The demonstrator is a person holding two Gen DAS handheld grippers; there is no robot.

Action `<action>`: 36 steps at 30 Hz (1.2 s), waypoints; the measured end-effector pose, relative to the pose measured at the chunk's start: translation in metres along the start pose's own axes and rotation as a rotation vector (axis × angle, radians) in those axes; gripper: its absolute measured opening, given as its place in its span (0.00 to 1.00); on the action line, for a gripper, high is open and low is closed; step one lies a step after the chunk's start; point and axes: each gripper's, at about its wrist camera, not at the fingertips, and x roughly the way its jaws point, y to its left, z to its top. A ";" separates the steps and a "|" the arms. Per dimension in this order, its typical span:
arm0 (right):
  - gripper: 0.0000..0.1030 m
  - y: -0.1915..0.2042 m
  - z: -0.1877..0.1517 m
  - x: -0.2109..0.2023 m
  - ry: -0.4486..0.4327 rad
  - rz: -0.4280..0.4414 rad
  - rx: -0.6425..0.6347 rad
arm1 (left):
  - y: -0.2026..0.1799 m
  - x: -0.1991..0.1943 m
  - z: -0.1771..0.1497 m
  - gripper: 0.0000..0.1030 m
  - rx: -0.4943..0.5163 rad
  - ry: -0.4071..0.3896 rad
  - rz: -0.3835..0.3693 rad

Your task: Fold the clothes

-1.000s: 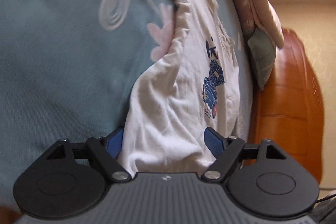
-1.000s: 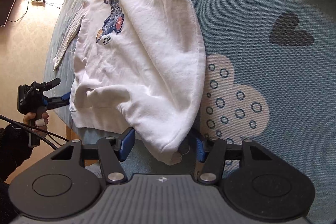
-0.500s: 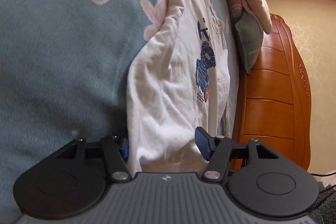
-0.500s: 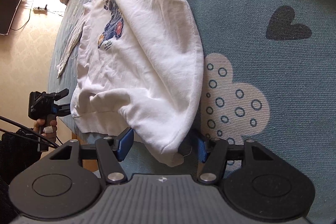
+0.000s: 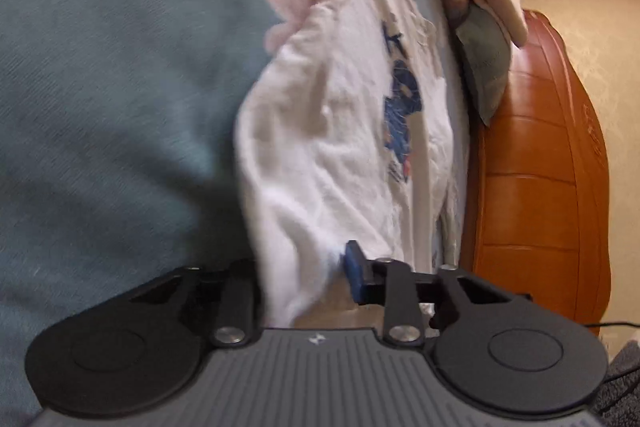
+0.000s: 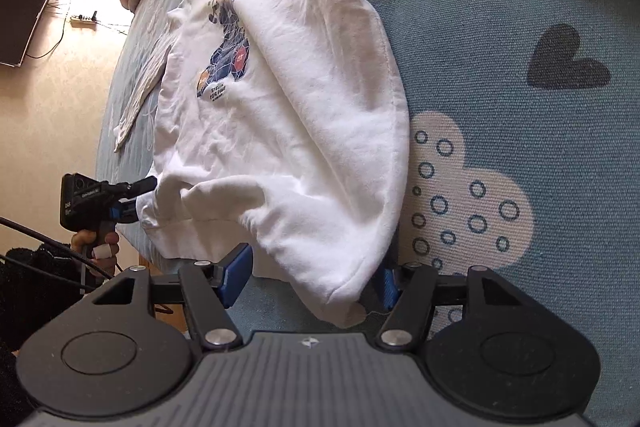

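Sweatshirt [image 6: 288, 131], white with a blue graphic on the chest, is lying spread across the teal bedspread [image 6: 500, 7], its hem toward both grippers and its collar at the far end. The left gripper [image 5: 304, 279] is biting the hem corner: its jaws have just been closing, and they are now narrowed almost together with a bunched fold of white cloth pinched between the blue pads; in the right wrist view that gripper [image 6: 136, 205] is sitting at the hem's left corner. The right gripper [image 6: 316, 275] is standing with its jaws wide and still spreading slightly; the sleeve cuff [image 6: 340, 303] at the hem's right side is hanging between them, and neither pad is pressing on it.
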 end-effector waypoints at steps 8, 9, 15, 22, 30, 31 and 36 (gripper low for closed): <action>0.62 -0.015 -0.004 0.000 -0.089 0.117 0.111 | 0.007 -0.003 0.002 0.09 -0.046 0.046 0.057; 0.59 -0.013 -0.006 0.002 -0.082 0.119 0.106 | 0.008 -0.007 -0.002 0.09 -0.066 0.041 0.062; 0.12 -0.004 -0.010 0.005 -0.092 0.092 0.083 | 0.005 -0.002 -0.009 0.07 -0.095 0.022 0.072; 0.12 0.013 -0.002 -0.010 -0.040 0.169 0.069 | -0.030 -0.036 0.009 0.00 -0.017 0.092 0.089; 0.11 0.018 -0.011 0.005 0.091 0.185 0.113 | -0.027 -0.044 0.018 0.00 0.021 0.182 0.191; 0.11 0.016 -0.014 0.012 0.112 0.165 0.120 | -0.021 -0.039 0.017 0.01 0.011 0.192 0.216; 0.21 0.009 -0.022 0.026 0.180 0.018 0.127 | -0.006 -0.034 0.014 0.11 -0.045 0.200 0.263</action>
